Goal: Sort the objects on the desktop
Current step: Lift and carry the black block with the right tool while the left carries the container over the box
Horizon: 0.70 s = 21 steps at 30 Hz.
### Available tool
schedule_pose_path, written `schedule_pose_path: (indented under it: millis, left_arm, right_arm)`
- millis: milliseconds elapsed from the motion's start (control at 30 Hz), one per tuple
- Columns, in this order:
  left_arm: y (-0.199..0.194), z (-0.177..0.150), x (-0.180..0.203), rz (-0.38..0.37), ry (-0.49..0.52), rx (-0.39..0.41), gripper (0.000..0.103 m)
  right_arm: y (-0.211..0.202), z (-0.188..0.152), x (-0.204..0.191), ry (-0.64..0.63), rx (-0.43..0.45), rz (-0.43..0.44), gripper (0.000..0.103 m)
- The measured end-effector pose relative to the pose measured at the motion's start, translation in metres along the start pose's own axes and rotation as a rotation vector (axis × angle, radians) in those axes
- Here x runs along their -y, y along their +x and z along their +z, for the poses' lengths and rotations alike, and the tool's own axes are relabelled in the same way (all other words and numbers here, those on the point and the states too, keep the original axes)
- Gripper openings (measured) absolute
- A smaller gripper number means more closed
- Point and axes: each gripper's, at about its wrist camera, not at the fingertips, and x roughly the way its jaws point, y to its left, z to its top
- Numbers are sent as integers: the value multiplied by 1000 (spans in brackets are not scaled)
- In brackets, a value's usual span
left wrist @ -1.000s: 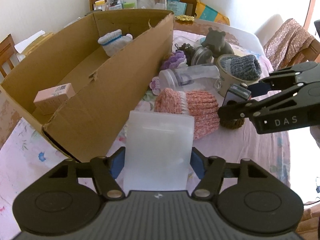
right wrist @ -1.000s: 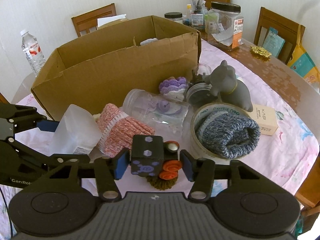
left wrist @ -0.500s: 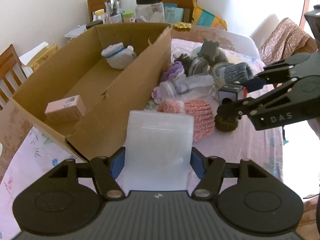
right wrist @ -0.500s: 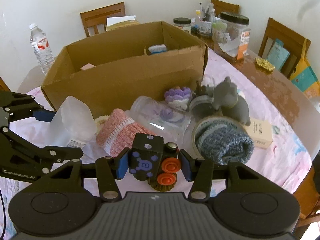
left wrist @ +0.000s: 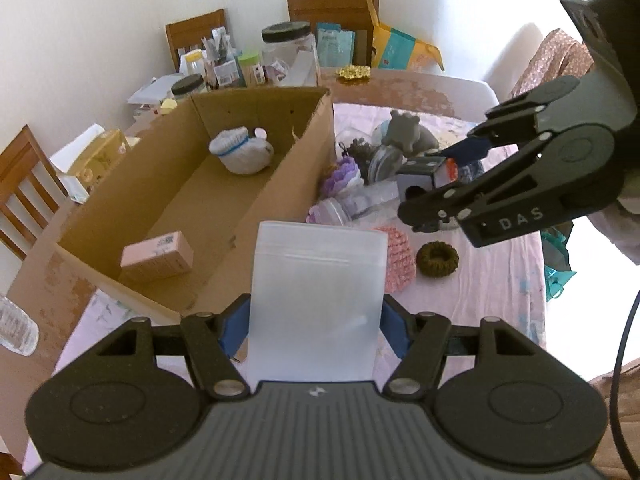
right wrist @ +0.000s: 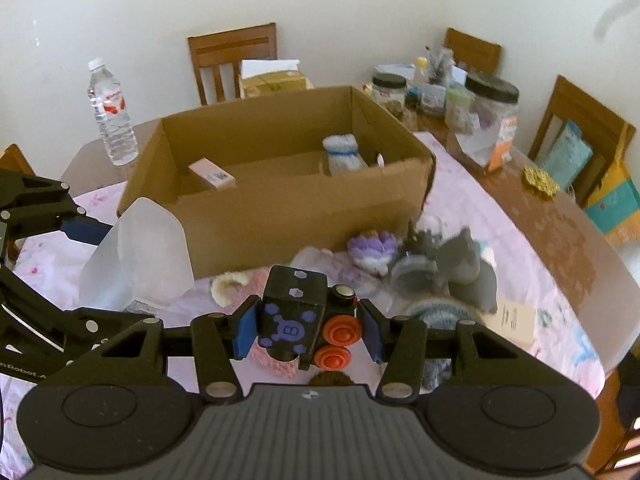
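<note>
The frosted plastic container [left wrist: 316, 304] is clamped across its flat sides by the left claw [left wrist: 314, 330], held clear of the surface just short of the near corner of the cardboard box [left wrist: 276, 184]. It looks thin-walled and probably empty, so likely light but springy: the walls may bow under pressure and the smooth plastic could slide, which makes the low, wide hold near its base a sensible one, with the pads set square on both faces. The black cube toy [right wrist: 294, 314], with purple markings and two orange buttons on one side, sits pinched between the pads of the right claw [right wrist: 306, 326], also lifted above the clutter. It appears rigid and compact, so a firm squeeze should not harm it, though the buttons face one pad and may give a little; gripping on the plain faces would be steadier. Inside the box lie a pink carton [left wrist: 157, 254] and a white knitted sock [left wrist: 240, 154]. On the pink-clothed surface [left wrist: 500, 280] beside the box remain a pink knitted piece [left wrist: 396, 260], a dark woven ring [left wrist: 437, 259], a purple crocheted item [right wrist: 374, 248] and a grey animal figure [left wrist: 408, 132], all soft or small except the figure.
</note>
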Motion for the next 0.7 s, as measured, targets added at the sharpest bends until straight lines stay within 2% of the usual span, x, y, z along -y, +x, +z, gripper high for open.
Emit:
schedule_pose_path:
  millis: [400, 700]
  left_arm:
    - [-15, 27, -14, 63, 6, 24, 67]
    - [-13, 53, -39, 106, -9, 45, 67]
  right_arm:
    - [3, 41, -4, -69, 54, 44, 57]
    - [12, 77, -11, -138, 77, 53, 57]
